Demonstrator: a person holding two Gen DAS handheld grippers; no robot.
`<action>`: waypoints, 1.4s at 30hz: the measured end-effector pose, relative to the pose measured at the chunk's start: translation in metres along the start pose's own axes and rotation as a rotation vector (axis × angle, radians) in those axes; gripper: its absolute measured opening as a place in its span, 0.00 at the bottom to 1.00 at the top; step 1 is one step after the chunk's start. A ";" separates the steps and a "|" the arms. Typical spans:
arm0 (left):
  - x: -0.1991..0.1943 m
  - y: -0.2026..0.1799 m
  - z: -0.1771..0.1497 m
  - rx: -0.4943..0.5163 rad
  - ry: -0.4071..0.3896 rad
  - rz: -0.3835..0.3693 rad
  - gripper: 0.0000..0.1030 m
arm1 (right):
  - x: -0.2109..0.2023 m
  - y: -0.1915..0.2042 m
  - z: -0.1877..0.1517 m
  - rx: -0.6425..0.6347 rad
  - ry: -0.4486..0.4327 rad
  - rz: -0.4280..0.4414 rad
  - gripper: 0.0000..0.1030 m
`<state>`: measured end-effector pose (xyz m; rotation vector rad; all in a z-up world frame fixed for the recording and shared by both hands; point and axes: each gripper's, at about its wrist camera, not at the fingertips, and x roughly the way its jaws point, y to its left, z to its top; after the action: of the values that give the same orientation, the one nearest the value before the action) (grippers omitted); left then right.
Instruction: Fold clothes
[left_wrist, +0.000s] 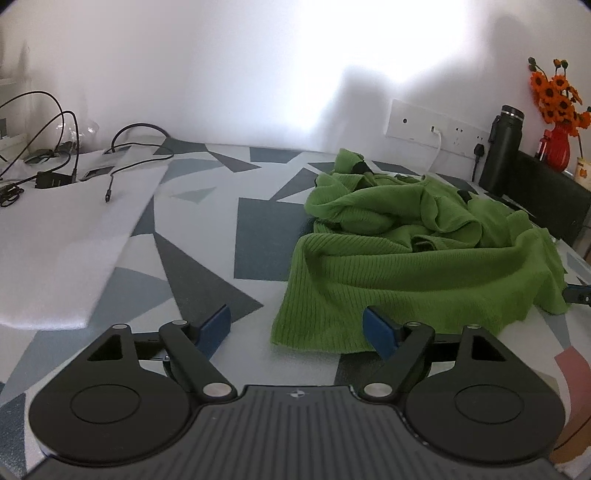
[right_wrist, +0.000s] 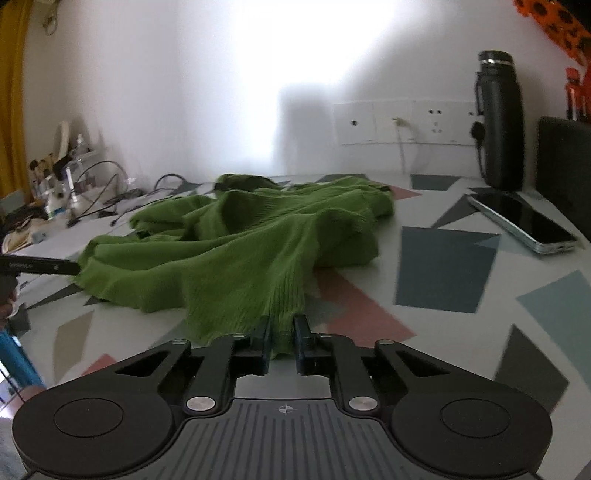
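Observation:
A green ribbed knit garment (left_wrist: 406, 258) lies crumpled on a table with a grey, blue and pink geometric cloth (left_wrist: 255, 240). My left gripper (left_wrist: 297, 332) is open just short of the garment's near hem, its right blue pad (left_wrist: 380, 332) over the hem's edge. In the right wrist view the same garment (right_wrist: 258, 236) spreads toward me, and my right gripper (right_wrist: 282, 341) is shut on a bunched corner of its hem. The right gripper's tip (left_wrist: 578, 295) shows at the garment's right edge in the left wrist view.
A white foam sheet (left_wrist: 62, 236) with black cables (left_wrist: 110, 184) covers the table's left. A black bottle (right_wrist: 498, 122), a phone (right_wrist: 524, 221), a dark box (left_wrist: 546, 195) and a red vase of orange flowers (left_wrist: 557, 147) stand at the right by wall sockets (right_wrist: 402, 122).

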<state>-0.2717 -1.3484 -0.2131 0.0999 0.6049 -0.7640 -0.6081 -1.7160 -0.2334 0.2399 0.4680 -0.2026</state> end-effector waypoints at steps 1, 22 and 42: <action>-0.002 0.000 0.000 -0.006 0.002 -0.002 0.78 | -0.003 0.002 0.000 0.001 -0.010 0.003 0.04; -0.073 -0.074 -0.045 0.134 -0.121 -0.112 0.89 | -0.121 0.008 -0.043 0.144 -0.143 -0.107 0.20; -0.052 -0.114 -0.065 0.259 -0.079 -0.123 0.91 | -0.078 0.041 -0.052 -0.045 -0.173 -0.246 0.67</action>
<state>-0.4090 -1.3794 -0.2234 0.2713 0.4381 -0.9590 -0.6878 -1.6524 -0.2344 0.1191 0.3290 -0.4494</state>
